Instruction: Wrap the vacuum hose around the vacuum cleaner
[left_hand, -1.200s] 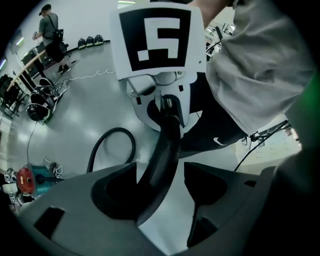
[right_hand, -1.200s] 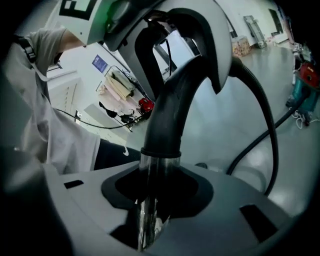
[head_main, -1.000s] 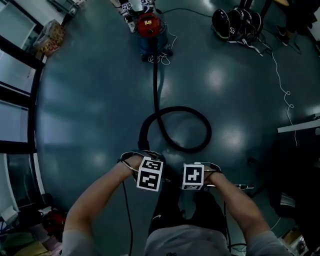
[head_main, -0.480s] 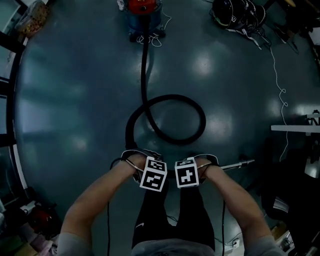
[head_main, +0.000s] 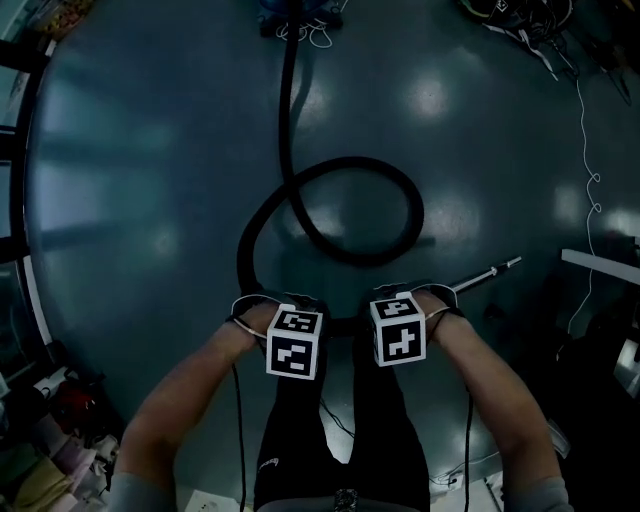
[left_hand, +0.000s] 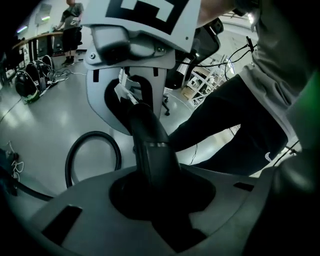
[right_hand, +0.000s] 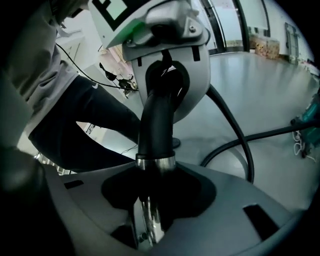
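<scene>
Your left gripper (left_hand: 160, 197) has just closed its fingers (left_hand: 70, 210) on the black hose (left_hand: 150, 150) at its stiff end. Your right gripper (right_hand: 150, 200) clamps the hose where it meets the metal tube (right_hand: 145, 225). Beyond, the hose lies looped on the floor (head_main: 150, 200), leading to the vacuum cleaner (head_main: 298, 6).

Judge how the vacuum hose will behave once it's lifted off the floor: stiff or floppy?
Likely floppy: the vacuum hose lies in a loose loop on the floor, so it should sag and trail. It may spring back toward that curl. The metal wand at its end looks rigid and should swing as one piece.
</scene>
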